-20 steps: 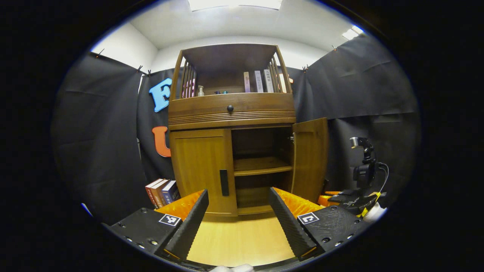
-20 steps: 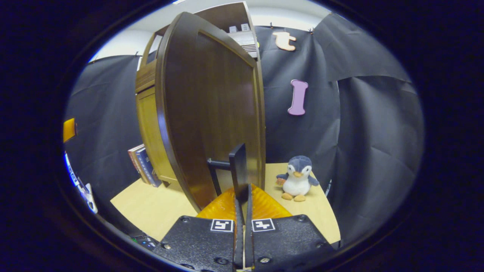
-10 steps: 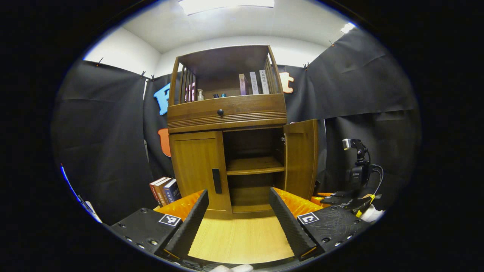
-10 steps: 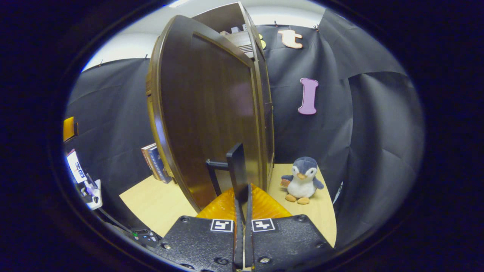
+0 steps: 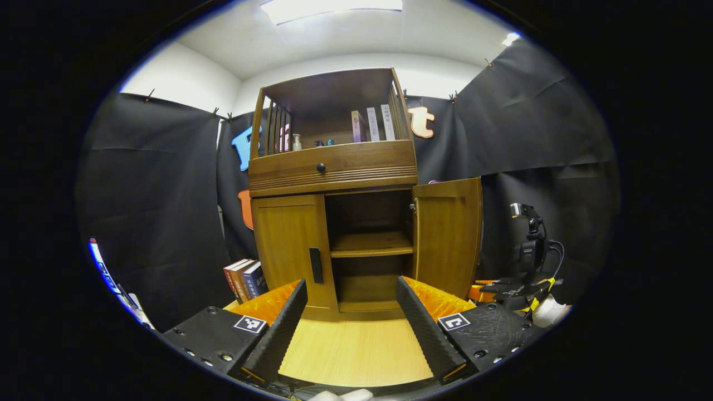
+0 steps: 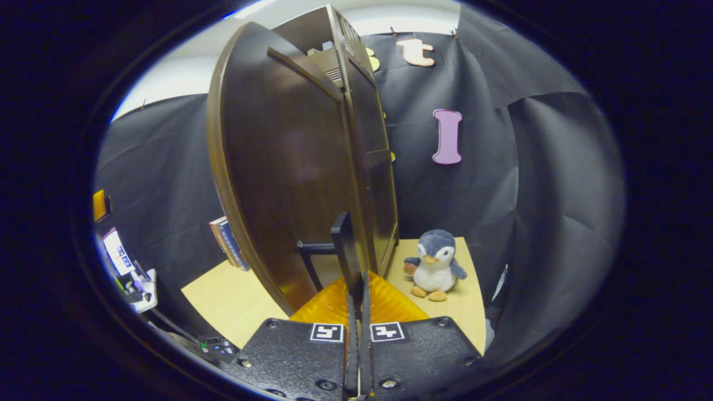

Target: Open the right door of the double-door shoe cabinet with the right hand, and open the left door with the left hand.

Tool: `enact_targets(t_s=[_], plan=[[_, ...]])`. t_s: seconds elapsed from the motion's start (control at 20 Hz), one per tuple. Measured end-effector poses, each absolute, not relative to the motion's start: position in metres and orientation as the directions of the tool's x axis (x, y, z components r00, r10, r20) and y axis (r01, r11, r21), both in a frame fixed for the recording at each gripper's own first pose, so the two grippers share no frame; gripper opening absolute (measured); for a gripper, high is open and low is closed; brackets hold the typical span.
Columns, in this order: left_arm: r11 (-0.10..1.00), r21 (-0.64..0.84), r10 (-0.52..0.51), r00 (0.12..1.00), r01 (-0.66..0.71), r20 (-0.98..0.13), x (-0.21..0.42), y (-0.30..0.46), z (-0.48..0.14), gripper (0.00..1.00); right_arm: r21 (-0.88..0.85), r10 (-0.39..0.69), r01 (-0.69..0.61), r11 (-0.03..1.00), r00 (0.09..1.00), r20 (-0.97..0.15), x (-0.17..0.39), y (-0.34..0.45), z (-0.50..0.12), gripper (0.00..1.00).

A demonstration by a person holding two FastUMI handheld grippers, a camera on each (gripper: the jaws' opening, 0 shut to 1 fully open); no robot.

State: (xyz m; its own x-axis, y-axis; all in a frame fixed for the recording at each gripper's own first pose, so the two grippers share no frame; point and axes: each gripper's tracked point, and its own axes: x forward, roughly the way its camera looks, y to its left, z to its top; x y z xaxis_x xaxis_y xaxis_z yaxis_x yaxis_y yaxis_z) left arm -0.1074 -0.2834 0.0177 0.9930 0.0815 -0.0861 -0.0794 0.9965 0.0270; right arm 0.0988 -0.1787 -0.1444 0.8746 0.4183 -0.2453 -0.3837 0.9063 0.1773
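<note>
My right gripper (image 6: 356,289) jaws clamp the right door's (image 6: 295,167) handle (image 6: 344,250) at 12 o'clock, so I should release cleanly, then send the open left gripper (image 5: 351,317) to the closed left door (image 5: 289,245).

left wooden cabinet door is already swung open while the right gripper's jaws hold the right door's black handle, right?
No: in the left gripper view the left wooden cabinet door is shut. The right wooden door is open; the right gripper grips its black handle.

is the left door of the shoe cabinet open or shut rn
Shut. In the left gripper view the left door lies flush with the cabinet front, while the right door stands swung out, baring the inner shelf.
</note>
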Motion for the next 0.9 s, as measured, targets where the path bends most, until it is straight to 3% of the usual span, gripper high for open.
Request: enact_targets(t_s=[0.05,0.5,0.7,0.8,0.85,0.9], plan=[[0.997,0.024,0.081,0.993,-0.08,-0.087,-0.107,-0.285,0.017,0.96,0.157,0.426,-0.398,0.904,0.871,-0.244,0.099,-0.181,-0.145,0.04],[0.996,0.03,0.081,0.993,-0.079,-0.086,-0.117,-0.295,0.018,0.96,0.143,0.442,-0.419,0.896,0.866,-0.234,0.098,-0.187,-0.142,0.05],[0.997,0.032,0.072,0.995,-0.07,-0.075,-0.121,-0.293,0.021,0.96,0.161,0.472,-0.445,0.881,0.852,-0.227,0.085,-0.19,-0.146,0.1],[0.998,0.026,0.059,0.995,-0.057,-0.078,-0.119,-0.293,0.02,0.96,0.197,0.473,-0.435,0.879,0.849,-0.236,0.075,-0.201,-0.148,0.14],[0.999,0.022,0.05,0.996,-0.048,-0.071,-0.116,-0.294,0.022,0.96,0.211,0.453,-0.409,0.888,0.858,-0.242,0.071,-0.208,-0.149,0.29],[0.999,0.023,0.041,0.997,-0.04,-0.066,-0.113,-0.294,0.024,0.96,0.209,0.413,-0.368,0.906,0.877,-0.244,0.067,-0.222,-0.147,0.36]])
